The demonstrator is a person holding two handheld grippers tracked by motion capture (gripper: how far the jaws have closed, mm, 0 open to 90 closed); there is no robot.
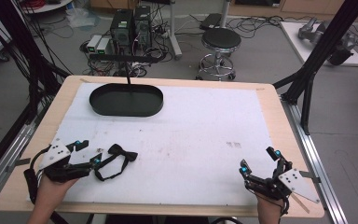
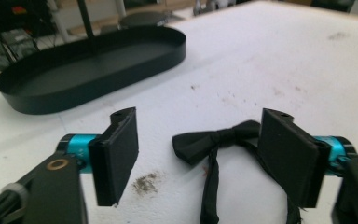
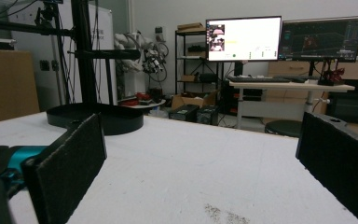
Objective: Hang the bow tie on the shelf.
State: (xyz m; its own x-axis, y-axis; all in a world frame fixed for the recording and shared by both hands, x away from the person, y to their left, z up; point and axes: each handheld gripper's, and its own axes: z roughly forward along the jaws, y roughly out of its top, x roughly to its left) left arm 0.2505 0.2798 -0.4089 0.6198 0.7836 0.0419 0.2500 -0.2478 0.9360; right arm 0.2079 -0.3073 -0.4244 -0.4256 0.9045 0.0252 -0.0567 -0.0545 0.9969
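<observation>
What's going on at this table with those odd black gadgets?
A person holds a two-jaw tool in each hand over a white-covered table. The left tool is open beside a black fabric bow tie, which lies flat between its jaws in the left gripper view, not yet gripped. The right tool is open too, holding nothing, near the table's front right corner. A black oval metal tray sits empty at the far left.

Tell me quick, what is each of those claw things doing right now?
Left gripper: open, holding nothing; the black bow tie lies on the table between its jaws.
Right gripper: open, holding nothing.
</observation>
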